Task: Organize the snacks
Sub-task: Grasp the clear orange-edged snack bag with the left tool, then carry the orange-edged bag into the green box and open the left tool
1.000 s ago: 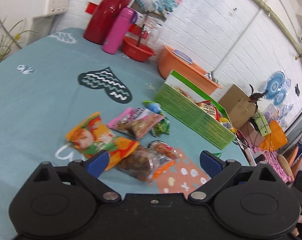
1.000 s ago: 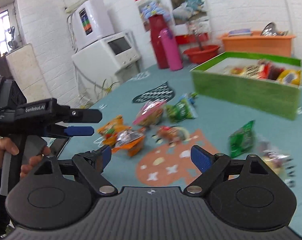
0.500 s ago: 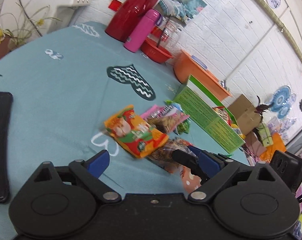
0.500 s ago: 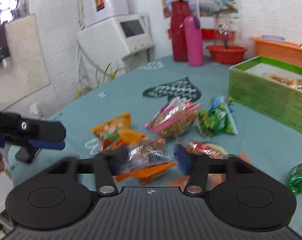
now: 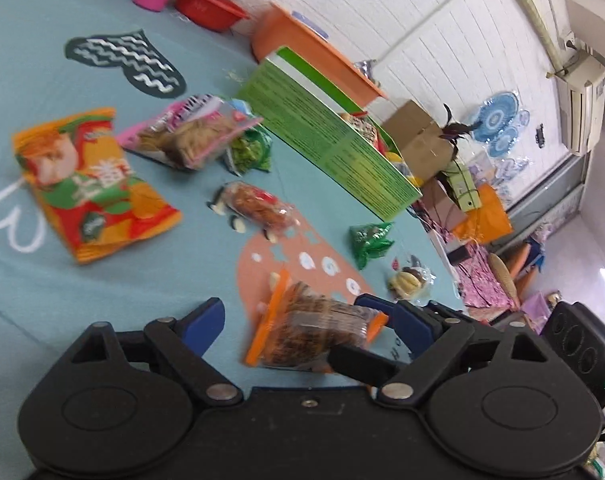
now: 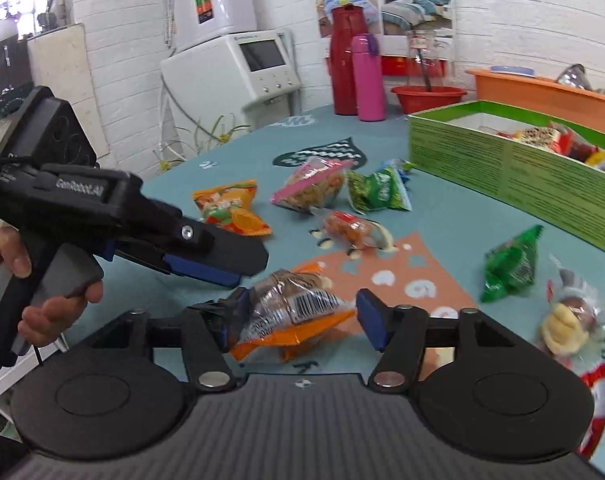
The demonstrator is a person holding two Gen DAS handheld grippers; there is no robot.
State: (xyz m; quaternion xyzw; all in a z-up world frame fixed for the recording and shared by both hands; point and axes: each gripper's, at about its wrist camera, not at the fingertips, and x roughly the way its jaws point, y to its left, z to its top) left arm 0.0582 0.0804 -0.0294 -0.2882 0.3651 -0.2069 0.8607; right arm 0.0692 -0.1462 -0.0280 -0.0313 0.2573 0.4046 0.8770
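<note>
Right wrist view: my right gripper [image 6: 298, 322] is opening wide, and the clear snack packet [image 6: 292, 312] with orange ends and a barcode is lying between its fingers on the table [image 6: 434, 216]. Whether the left blue pad is touching the wrapper I cannot tell. My left gripper [image 5: 302, 320] is standing open just beside it, to the left. Further ahead, other packets are lying scattered before the green box [image 6: 514, 176].
</note>
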